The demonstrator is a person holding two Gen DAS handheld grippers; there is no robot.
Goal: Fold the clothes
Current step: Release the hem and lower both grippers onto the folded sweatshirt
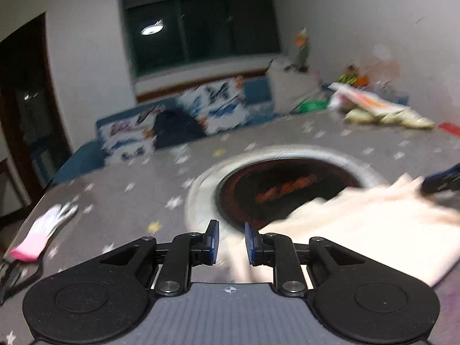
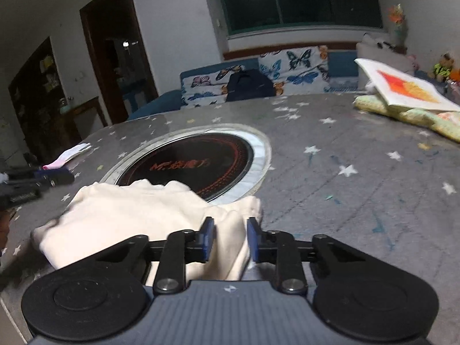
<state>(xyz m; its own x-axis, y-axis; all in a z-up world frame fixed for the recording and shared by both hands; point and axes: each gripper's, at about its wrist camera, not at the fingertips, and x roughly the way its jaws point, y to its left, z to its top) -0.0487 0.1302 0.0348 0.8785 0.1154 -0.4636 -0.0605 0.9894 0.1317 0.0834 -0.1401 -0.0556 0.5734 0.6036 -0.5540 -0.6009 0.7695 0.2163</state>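
A cream garment [image 2: 135, 215] lies folded on the grey star-patterned table [image 2: 345, 158], partly over the round black cooktop [image 2: 187, 164]. It also shows in the left wrist view [image 1: 359, 230], blurred. My right gripper [image 2: 230, 240] is open, its blue pads on either side of the garment's right end. My left gripper [image 1: 231, 243] is open at the garment's left corner, with cloth between the pads but a gap showing. The left gripper appears at the left edge of the right wrist view [image 2: 34, 181].
A white and pink glove [image 1: 43, 235] lies near the table's left edge. Folded clothes [image 2: 408, 100] are stacked at the far right. A butterfly-print sofa [image 2: 258, 77] with a dark bag [image 2: 250, 86] stands behind the table.
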